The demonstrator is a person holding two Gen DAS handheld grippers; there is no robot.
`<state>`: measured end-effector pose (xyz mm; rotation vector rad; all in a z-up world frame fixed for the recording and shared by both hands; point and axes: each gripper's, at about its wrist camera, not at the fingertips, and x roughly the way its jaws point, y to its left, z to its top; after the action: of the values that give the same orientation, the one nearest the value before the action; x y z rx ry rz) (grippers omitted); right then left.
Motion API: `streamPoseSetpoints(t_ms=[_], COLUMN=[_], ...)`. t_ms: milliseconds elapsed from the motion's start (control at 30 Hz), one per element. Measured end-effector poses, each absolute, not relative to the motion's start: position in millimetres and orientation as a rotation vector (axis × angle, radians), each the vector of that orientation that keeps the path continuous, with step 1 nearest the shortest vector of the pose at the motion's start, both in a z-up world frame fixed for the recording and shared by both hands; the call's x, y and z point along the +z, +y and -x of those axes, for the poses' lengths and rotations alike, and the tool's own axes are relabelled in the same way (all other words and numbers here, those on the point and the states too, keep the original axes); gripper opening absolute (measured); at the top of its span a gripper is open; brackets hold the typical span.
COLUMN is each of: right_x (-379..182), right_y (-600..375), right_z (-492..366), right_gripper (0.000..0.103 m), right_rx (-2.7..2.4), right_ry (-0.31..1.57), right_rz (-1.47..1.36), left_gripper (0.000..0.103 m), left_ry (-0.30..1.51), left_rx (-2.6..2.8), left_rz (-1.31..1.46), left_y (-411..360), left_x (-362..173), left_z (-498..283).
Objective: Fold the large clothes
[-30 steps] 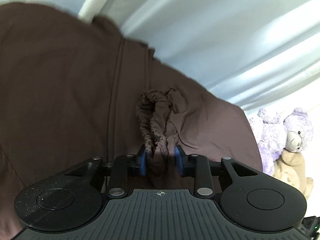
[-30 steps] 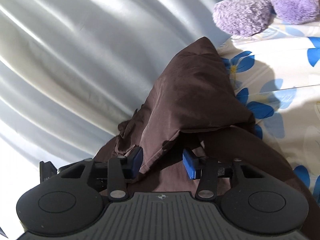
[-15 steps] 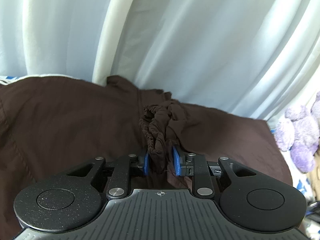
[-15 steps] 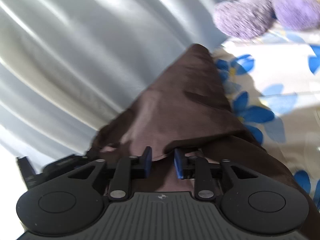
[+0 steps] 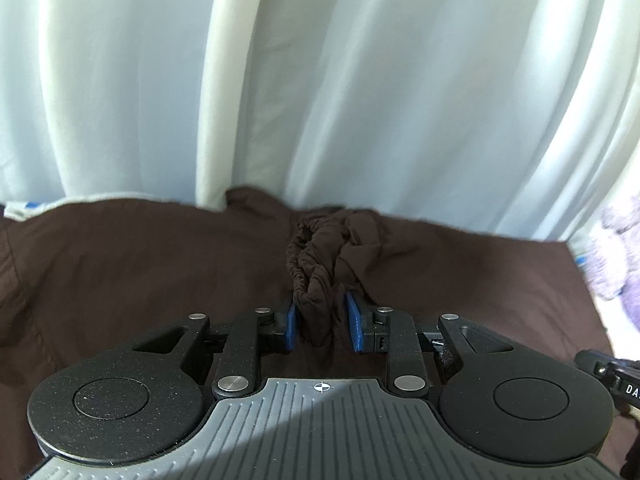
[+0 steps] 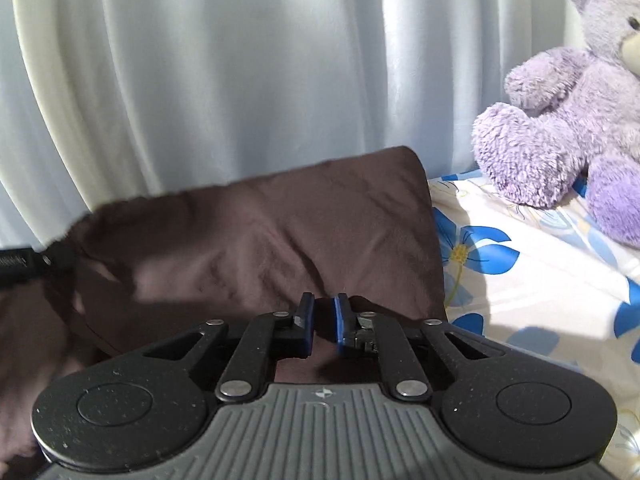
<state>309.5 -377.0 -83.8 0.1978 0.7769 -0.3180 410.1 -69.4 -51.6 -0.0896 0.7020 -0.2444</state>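
Two grippers are working one dark brown fabric garment that is lying spread below the pale pleated curtain. The left gripper is pinching a gathered, ruched bunch of it between its blue pads. The right gripper, whose jaws have just been closing, is standing nearly shut over the garment's folded edge, right of which a purple plush bear is sitting on flowered bedding.
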Motion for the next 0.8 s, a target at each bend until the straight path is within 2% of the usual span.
streamPoseSetpoints(t_ms=[167,267,400,567,633,700,800], right_x=[-102,-90,-73,-108,-107,-99,-78], right_y=[-365,-362,-341,-333,-334,-330,-317], right_z=[-312,-314,-316,-328,-329,-333,-332], right_gripper=[0.007,0.008,0.009,0.009,0.009,0.01,0.011], right_rx=[-0.33,-0.345,-0.254,-0.242,-0.245,-0.262,-0.206], right_ry=[0.764,0.786,0.728,0.796,0.8,0.825,0.797], right_rz=[-0.042,-0.047,-0.072,-0.04,-0.041,-0.042,-0.099], left_gripper=[0.038,0.038,0.04,0.042,0.047,0.066,0.081], left_ry=[0.738,0.744,0.75,0.763,0.772,0.784,0.759], left_rx=[-0.219,-0.224,-0.224,-0.224,-0.225,-0.202,-0.196], left_rz=[0.097,0.114,0.135,0.155,0.156,0.146,0.133], left_y=[-65,-59,-54,-49,-47,-43,-30], left_x=[-72,-70,-75,-82,-82,-77,-65], left_z=[-414,-411,-412,-414,-416,-415,-402])
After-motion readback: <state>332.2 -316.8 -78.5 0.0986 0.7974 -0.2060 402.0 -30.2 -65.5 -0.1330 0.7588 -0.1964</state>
